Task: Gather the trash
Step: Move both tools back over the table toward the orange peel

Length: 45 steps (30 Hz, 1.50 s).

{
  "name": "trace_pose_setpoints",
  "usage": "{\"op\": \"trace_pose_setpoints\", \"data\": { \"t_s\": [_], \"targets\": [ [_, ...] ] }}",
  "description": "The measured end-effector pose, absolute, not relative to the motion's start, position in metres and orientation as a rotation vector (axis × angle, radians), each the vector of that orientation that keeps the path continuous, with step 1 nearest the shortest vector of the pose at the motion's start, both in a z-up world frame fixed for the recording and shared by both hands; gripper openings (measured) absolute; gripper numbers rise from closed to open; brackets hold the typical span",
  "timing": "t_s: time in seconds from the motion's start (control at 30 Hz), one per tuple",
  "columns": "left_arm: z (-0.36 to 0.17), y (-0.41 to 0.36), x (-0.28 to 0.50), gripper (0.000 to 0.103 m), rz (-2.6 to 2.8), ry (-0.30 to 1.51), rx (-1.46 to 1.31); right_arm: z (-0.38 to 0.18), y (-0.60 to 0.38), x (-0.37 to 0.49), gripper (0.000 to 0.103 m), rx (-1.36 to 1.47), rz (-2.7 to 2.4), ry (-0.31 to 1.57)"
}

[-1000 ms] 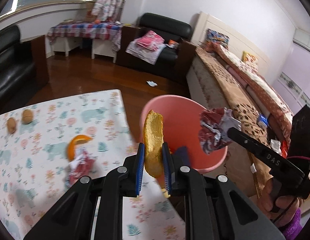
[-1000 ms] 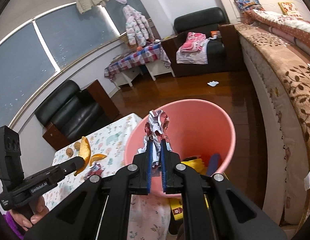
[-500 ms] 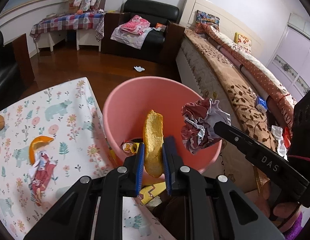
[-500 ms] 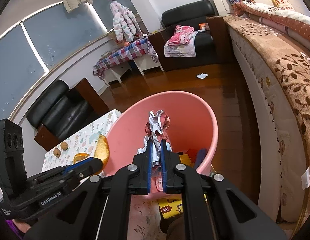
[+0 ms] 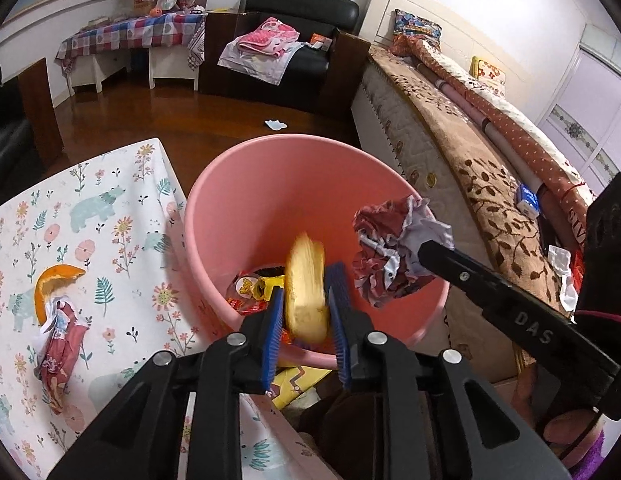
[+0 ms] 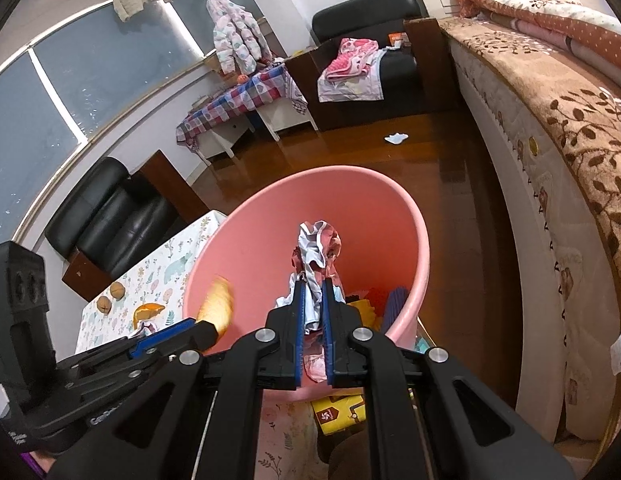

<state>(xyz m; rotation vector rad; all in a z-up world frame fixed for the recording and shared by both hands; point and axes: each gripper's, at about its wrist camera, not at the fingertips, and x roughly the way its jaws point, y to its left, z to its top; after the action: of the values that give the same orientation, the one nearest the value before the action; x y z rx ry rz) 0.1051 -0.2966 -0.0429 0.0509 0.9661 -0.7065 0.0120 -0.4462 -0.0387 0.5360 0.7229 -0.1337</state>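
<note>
While its jaws are opening, the left gripper (image 5: 306, 312) has the curved yellow-orange fruit peel (image 5: 305, 286) loose and blurred between its blue pads, directly above the mouth of the round pink plastic bin (image 5: 214, 200) that lies just ahead and below. Just to its right, the right gripper (image 6: 312, 308) is clamped tight on the crumpled red-and-white foil wrapper (image 6: 319, 246), which stands up past the fingertips, also over the bin. Down past both grippers the bin's bottom shows yellow and red packets (image 5: 250, 290). Off to the left of the left gripper, on the worktop with its floral and animal-print cloth (image 5: 110, 208), another orange peel piece (image 5: 56, 280) lies touching a red crumpled wrapper (image 5: 56, 344). Both look light; the peel seems stiff enough to pinch across its thickness at the middle of its arc, though its pith may be slick, while the wrapper is soft and crushable and is probably best taken at its thickest bunch, since a thin edge could slip out.
</note>
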Motion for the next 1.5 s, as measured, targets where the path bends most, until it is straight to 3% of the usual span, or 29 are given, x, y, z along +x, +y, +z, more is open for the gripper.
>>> {"op": "trace_pose_setpoints", "data": {
  "t_s": [0.17,1.33,1.5],
  "targets": [
    [-0.038,-0.294,0.103,0.032,-0.713,0.947,0.046,-0.041,-0.447,0.012,0.029,0.545,-0.142,0.724],
    [-0.002,-0.227,0.069,0.044,-0.619,0.848,0.012,-0.01,-0.395,-0.01,0.029,0.454,-0.063,0.698],
    [-0.001,-0.214,0.068,0.053,-0.591,0.834,-0.018,-0.008,-0.384,-0.011,0.029,0.433,-0.06,0.702]
  ]
}}
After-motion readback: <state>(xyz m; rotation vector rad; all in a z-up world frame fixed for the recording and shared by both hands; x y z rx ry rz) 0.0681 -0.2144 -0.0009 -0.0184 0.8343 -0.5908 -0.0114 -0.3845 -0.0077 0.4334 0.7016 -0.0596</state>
